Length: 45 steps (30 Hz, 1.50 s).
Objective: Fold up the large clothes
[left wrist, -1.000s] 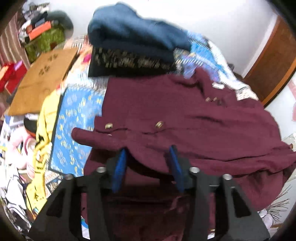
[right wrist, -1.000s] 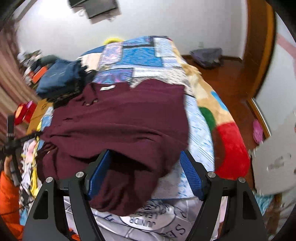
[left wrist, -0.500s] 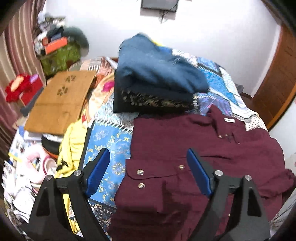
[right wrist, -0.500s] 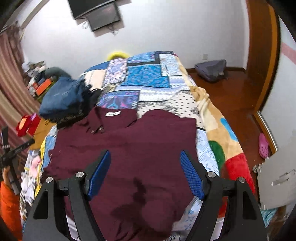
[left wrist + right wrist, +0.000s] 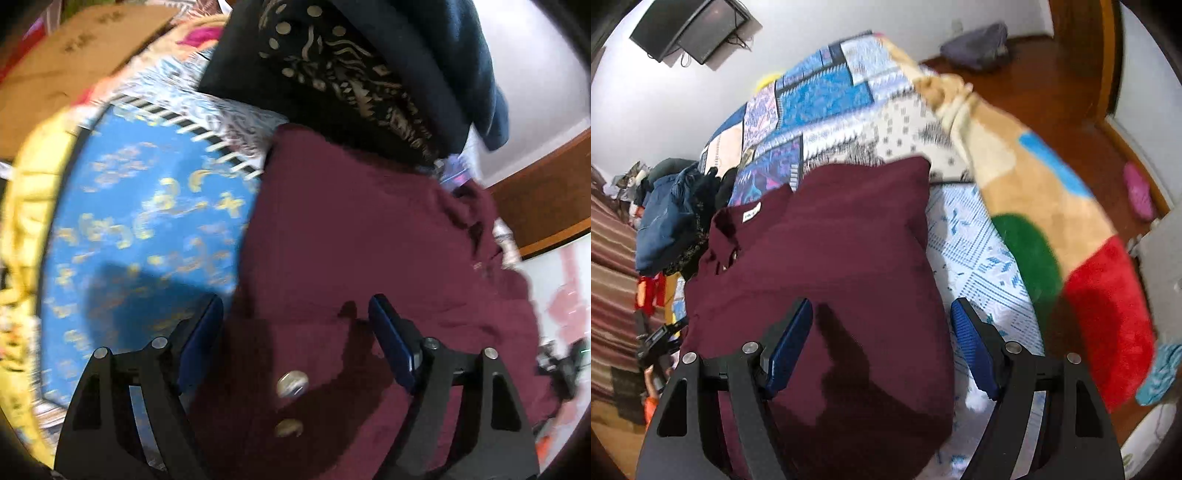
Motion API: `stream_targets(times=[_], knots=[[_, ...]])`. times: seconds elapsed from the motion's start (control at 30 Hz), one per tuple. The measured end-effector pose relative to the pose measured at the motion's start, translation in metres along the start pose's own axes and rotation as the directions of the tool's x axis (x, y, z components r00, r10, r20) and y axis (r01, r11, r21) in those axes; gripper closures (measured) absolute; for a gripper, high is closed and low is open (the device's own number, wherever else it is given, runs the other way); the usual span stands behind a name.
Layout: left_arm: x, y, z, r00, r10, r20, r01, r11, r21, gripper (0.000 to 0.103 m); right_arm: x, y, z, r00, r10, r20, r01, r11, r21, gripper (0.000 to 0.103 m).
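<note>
Blue-padded fingers of the left gripper (image 5: 295, 325) and right gripper (image 5: 881, 332) stand apart, holding nothing, above a maroon shirt (image 5: 831, 266) lying partly folded on the bed (image 5: 975, 243); further folds appear to remain, with a finished stack (image 5: 369, 62) just beyond.

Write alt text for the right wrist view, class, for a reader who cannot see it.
An open right gripper hovers over a maroon shirt spread flat on a patchwork bedspread, its collar label facing up. A pile of dark folded clothes sits at the shirt's left, a colourful fleece blanket drapes the bed's right edge, and a wall-mounted TV hangs above.
</note>
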<state>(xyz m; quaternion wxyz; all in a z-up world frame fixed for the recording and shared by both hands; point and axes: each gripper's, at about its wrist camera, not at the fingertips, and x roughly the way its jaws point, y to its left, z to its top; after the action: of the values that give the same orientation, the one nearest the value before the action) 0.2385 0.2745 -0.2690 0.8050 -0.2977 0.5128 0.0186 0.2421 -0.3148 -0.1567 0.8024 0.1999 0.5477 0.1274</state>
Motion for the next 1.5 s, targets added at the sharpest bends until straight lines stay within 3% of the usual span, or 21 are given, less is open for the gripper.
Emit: stream_targets(times=[0.1,0.17,0.2,0.23,0.37,0.43,0.67,0.77,0.9,1.0,1.07,1.13,1.2,1.4,1.5], knots=[[0.005,-0.003,0.007,1.000,-0.012,0.015,0.012,1.000,-0.003,0.028,0.003,0.000,0.004,1.000,0.006,0.013,-0.006,1.000,0.001,0.033],[0.007,-0.005,0.011,0.999,0.030,0.019,-0.030,1.000,0.003,0.052,0.000,0.005,0.008,0.999,-0.011,0.036,0.012,1.000,-0.028,0.067],[0.008,-0.006,0.013,0.998,0.053,0.020,-0.053,0.999,0.009,0.061,-0.001,0.006,0.011,0.999,-0.023,0.036,0.025,0.999,-0.037,0.075],[0.007,-0.008,0.013,0.997,0.080,0.024,-0.080,0.996,0.023,0.072,-0.002,0.007,0.014,0.999,-0.028,0.038,0.030,0.998,-0.046,0.089],[0.000,-0.015,0.014,0.993,0.112,0.047,-0.114,0.993,0.040,0.090,-0.009,0.018,0.032,0.997,0.006,0.075,0.002,0.995,-0.102,0.093],[-0.012,-0.022,0.013,0.989,0.124,0.080,-0.128,0.991,0.050,0.091,-0.008,0.031,0.045,0.996,-0.013,0.086,0.026,0.989,-0.144,0.093],[-0.066,-0.052,0.023,0.970,0.117,0.211,-0.141,0.985,0.101,0.093,0.012,0.084,0.102,0.989,-0.065,0.135,0.102,0.953,-0.286,0.094],[-0.072,-0.058,0.031,0.959,0.154,0.239,-0.188,0.974,0.130,0.092,0.032,0.096,0.114,0.983,-0.124,0.132,0.160,0.934,-0.318,0.094],[-0.049,-0.043,0.027,0.960,0.226,0.166,-0.247,0.962,0.117,0.089,0.067,0.081,0.115,0.976,-0.214,0.032,0.213,0.923,-0.320,0.092],[-0.023,-0.026,0.015,0.957,0.276,0.086,-0.284,0.954,0.100,0.076,0.073,0.067,0.106,0.959,-0.283,0.000,0.266,0.900,-0.344,0.085],[-0.009,-0.016,0.008,0.947,0.316,0.055,-0.320,0.942,0.099,0.062,0.061,0.060,0.098,0.945,-0.325,0.035,0.316,0.880,-0.356,0.061],[-0.007,-0.014,0.003,0.946,0.316,0.068,-0.322,0.940,0.109,0.061,0.042,0.057,0.092,0.930,-0.356,0.090,0.364,0.860,-0.359,0.058],[-0.013,-0.016,0.001,0.939,0.333,0.080,-0.340,0.935,0.098,0.056,0.022,0.056,0.083,0.928,-0.352,0.121,0.371,0.852,-0.369,0.058],[-0.041,-0.041,-0.010,0.921,0.367,0.134,-0.386,0.906,0.172,0.055,-0.036,0.055,0.049,0.949,-0.264,0.171,0.311,0.871,-0.381,0.054],[-0.058,-0.047,-0.025,0.918,0.363,0.158,-0.390,0.900,0.197,0.045,-0.050,0.058,0.033,0.962,-0.205,0.179,0.259,0.889,-0.378,0.051]])
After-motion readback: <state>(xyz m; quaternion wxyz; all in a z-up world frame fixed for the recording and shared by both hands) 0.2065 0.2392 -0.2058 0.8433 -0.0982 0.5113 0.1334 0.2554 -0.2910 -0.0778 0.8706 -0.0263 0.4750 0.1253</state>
